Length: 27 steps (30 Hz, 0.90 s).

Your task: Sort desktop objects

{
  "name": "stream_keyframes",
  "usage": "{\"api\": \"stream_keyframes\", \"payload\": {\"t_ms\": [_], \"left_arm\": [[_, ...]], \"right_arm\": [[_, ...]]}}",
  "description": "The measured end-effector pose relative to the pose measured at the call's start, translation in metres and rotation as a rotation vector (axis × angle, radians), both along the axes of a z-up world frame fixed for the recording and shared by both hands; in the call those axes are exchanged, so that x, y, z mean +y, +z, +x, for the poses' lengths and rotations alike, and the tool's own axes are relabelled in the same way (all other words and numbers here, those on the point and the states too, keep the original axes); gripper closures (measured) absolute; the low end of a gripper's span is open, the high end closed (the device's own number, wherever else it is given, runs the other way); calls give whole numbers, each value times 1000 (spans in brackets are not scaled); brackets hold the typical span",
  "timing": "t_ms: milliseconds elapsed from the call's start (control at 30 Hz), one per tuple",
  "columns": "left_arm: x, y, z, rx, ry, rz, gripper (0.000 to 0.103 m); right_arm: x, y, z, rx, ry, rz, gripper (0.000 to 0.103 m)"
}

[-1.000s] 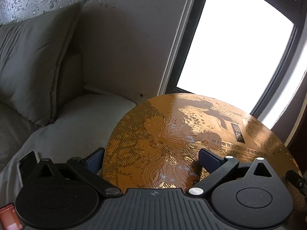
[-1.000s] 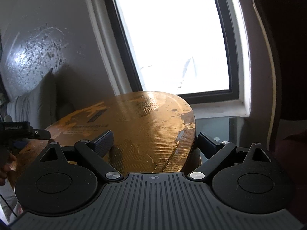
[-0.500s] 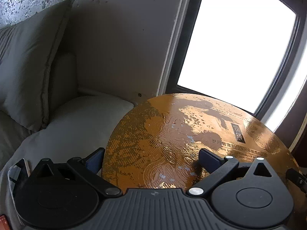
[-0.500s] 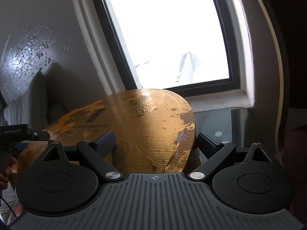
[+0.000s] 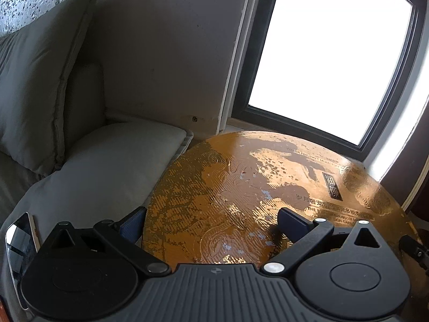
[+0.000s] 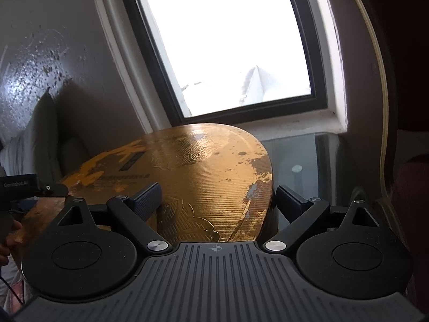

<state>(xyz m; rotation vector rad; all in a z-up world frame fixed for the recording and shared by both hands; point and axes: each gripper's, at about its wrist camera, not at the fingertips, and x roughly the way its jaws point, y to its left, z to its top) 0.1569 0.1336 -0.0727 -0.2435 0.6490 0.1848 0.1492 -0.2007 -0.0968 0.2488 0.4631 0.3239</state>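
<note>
A large round golden box (image 5: pixel 254 182) with embossed patterns and a small black label fills the middle of both views. My left gripper (image 5: pixel 211 222) holds its left rim: one finger lies on the lid, the other sits just past the edge. At the opposite rim my right gripper (image 6: pixel 219 198) grips the same box (image 6: pixel 203 161), one finger on top and one outside the dark side wall. The other hand-held gripper (image 6: pixel 26 187) shows at the far left of the right wrist view, with a hand below it.
A grey sofa cushion (image 5: pixel 107 166) and a pillow (image 5: pixel 34 80) lie left of the box, with a phone (image 5: pixel 20 241) at the sofa's near edge. A bright window (image 5: pixel 321 61) is behind. A glass tabletop (image 6: pixel 295 155) and a dark chair back (image 6: pixel 388 80) are at the right.
The box has stayed fixed between both grippers while the sofa, phone and window shift in view, so box and grippers have moved together. Neither grip has changed.
</note>
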Motion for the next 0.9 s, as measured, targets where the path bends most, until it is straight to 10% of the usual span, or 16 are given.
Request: {"api": "stream_keyframes", "payload": {"t_ms": [700,900], "left_arm": [[7,-18,-2,-17,-31,-22,3],[34,-4,21,105,-55,-171,2]], "right_arm": [[15,0,-8,-3,-21,-79,8],[10,25,19,210,4,-67,8]]}}
